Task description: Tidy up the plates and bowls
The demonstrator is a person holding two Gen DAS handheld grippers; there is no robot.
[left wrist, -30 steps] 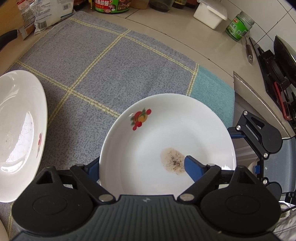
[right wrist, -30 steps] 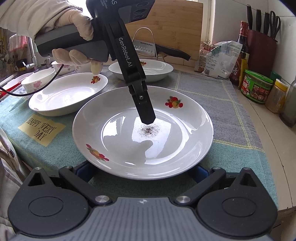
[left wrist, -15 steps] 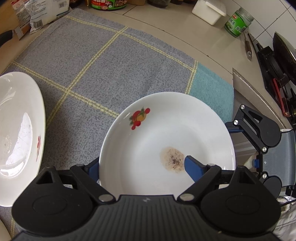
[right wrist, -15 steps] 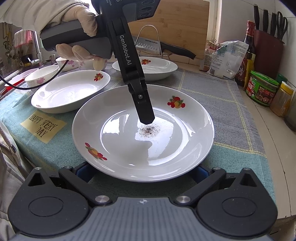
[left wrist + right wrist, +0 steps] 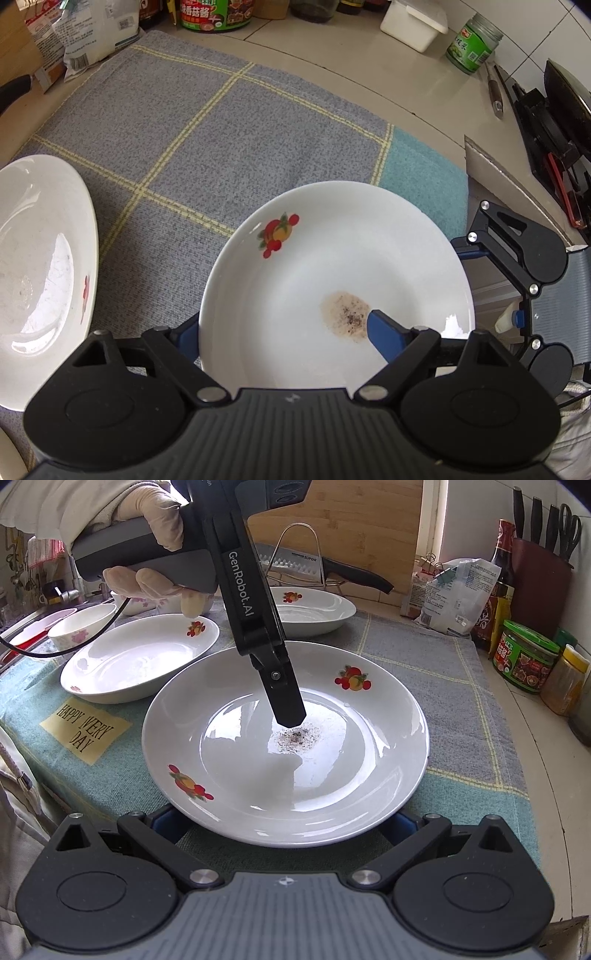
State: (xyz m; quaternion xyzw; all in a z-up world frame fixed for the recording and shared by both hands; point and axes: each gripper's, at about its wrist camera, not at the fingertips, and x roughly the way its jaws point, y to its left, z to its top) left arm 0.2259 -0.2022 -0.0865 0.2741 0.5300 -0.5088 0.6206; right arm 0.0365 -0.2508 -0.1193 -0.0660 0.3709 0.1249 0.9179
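Viewing from the left wrist: the left gripper (image 5: 284, 328) stands released, jaws wide. One blue finger (image 5: 384, 332) lies over the inside of the stained plate (image 5: 332, 258), its tip just beside a brown speckled stain (image 5: 345, 314). The other finger sits outside the plate's left rim. The plate is on the near right part of a grey checked cloth (image 5: 221, 129), and its right rim reaches past the cloth's teal border. A neighbouring plate (image 5: 44, 258) lies to the left, apart from it. The cloth beyond the plate is open up to the tiled counter (image 5: 332, 62). There a white box (image 5: 413, 22) and a green jar (image 5: 474, 48) stand near the wall, and a stove (image 5: 546, 122) is at the far right.

Viewing from the right wrist: the right gripper (image 5: 284, 823) is also released. Its two blue tips are spread wide and tucked under the stained plate's near rim, which overhangs the cloth's front edge. Whether the plate rests or is lifted cannot be told. A gloved hand (image 5: 147, 513) holds the left gripper from above. An oval plate (image 5: 140, 661) sits just left of the stained plate, and a far plate (image 5: 314, 609) is behind it. A small bowl (image 5: 81, 624) stands at the far left. To the right, open cloth runs to a sauce jar (image 5: 524, 657) and a knife block (image 5: 539, 565).
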